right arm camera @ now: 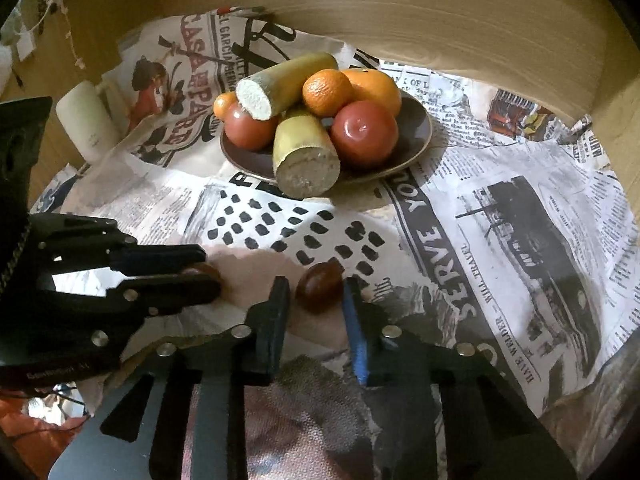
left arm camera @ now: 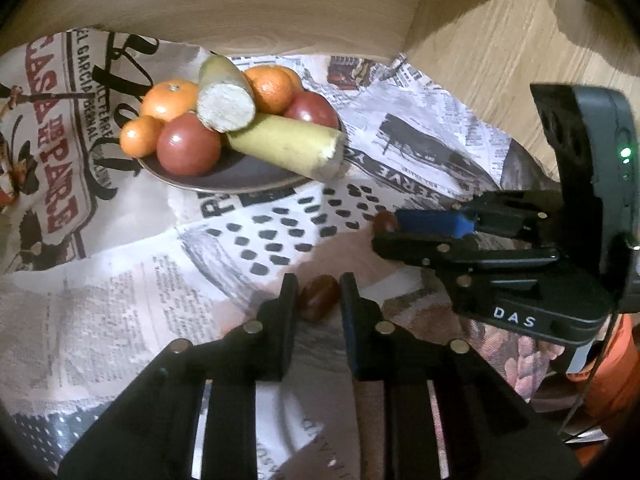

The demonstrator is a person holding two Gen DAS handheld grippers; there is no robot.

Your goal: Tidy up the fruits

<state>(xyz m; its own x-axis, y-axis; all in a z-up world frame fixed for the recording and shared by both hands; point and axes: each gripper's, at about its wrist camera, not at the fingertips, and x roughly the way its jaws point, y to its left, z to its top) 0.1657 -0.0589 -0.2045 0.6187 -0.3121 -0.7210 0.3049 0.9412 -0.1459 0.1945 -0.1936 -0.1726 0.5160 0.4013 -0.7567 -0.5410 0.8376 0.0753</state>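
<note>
A dark plate [left arm camera: 240, 176] [right arm camera: 416, 148] holds oranges [left arm camera: 170, 100] [right arm camera: 328, 92], two red apples [left arm camera: 188, 144] [right arm camera: 364, 128] and two cut sugarcane pieces [left arm camera: 280, 144] [right arm camera: 304, 160]. My left gripper [left arm camera: 319, 284] [right arm camera: 208, 270] has its fingers on both sides of a small brown date [left arm camera: 318, 296] [right arm camera: 202, 270] lying on the cloth. My right gripper [right arm camera: 316, 286] [left arm camera: 384, 226] likewise brackets a second brown date [right arm camera: 320, 286] [left arm camera: 385, 222]. Both sets of jaws look narrowed around the dates; I cannot tell if they touch them.
A newspaper-print cloth [left arm camera: 120, 280] [right arm camera: 500, 240] covers the surface. A wooden wall [left arm camera: 240, 4] [right arm camera: 440, 20] rises behind the plate. A white cylinder [right arm camera: 86, 124] stands at the left. The wood floor [left arm camera: 500, 48] shows at right.
</note>
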